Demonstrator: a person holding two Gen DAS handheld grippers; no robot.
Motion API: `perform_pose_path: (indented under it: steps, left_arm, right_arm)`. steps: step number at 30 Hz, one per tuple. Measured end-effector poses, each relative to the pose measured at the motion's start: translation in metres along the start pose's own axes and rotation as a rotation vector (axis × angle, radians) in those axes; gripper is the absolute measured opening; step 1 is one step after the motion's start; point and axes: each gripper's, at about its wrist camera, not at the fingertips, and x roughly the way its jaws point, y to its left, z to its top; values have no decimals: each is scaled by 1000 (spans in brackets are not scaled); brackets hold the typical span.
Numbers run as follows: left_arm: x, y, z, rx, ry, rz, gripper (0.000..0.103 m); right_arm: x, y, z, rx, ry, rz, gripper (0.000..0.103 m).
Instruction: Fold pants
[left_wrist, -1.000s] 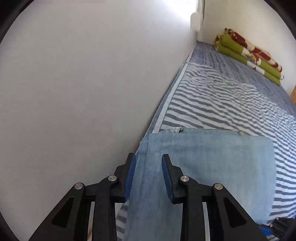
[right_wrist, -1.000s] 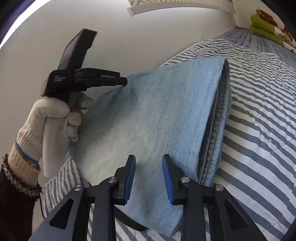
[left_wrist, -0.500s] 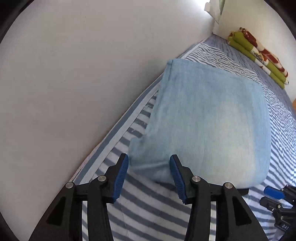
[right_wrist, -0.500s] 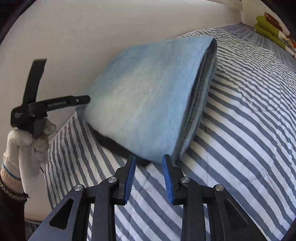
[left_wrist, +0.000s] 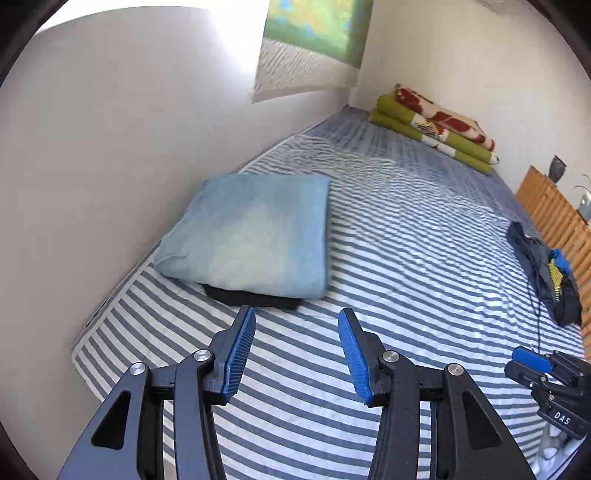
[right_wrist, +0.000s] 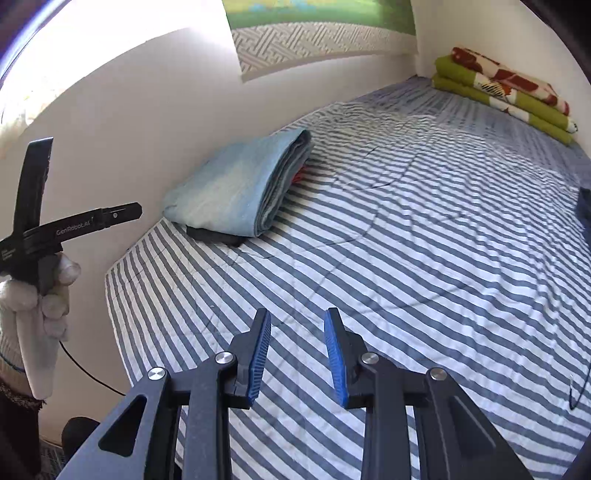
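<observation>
1. Left wrist view: the left gripper (left_wrist: 295, 350) has its blue-padded fingers (left_wrist: 238, 356) apart with nothing between them, only the striped blue-and-white bed cover (left_wrist: 406, 258) below. The folded light-blue denim pants (left_wrist: 251, 236) lie at 11 o'clock against the white wall (left_wrist: 92, 147), atop a black folded garment (left_wrist: 251, 299). A dark garment heap (left_wrist: 543, 273) sits at 3 o'clock.
2. Right wrist view: the right gripper (right_wrist: 297, 354) also holds nothing, its fingers narrowly apart. The pants (right_wrist: 236, 188) lie at 11 o'clock, layered edges facing right.
3. Risk: the stack looks settled, but a careless reach past it could snag those loose layered edges and undo the fold.
</observation>
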Motion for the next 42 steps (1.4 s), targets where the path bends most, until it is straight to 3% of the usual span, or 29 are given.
perform_pose_path:
  steps: [4,5,6,10,17,23,27,32,42]
  left_arm:
    - [-60,-65,-24,31,-62,-52,55]
    - [-103,-69,-40,36,-68,-69,55]
    - [-118,-83,-47,51,-74,-76,55]
    - [-181,-129,-79,89,-121,-92,62]
    - [-245,-186,-134,128,-154,-102,76]
    - [-264,-196,-168,110,-163,-110,81]
    - [-271,-191,-180,103,-168,-102,83]
    - [-274,-177,-192,83,-164,-60,85]
    - [-239,-160,-200,80,-89,-26,85]
  right_arm:
    - [-66,-19,-26,29,-111,-45,33]
    - [-82,-23,-33,28,-139,-59,34]
    - [-96,-26,-40,27,-163,-70,39]
    - [-143,-40,-71,41,-194,-94,47]
    - [-204,-62,-129,124,-245,-156,53]
    - [-236,-63,-165,155,-287,-203,54]
    - [-247,-49,-173,118,-314,-244,60]
    - [-249,-28,-179,65,-329,-236,63]
    - [-234,-28,-177,64,-326,-243,65]
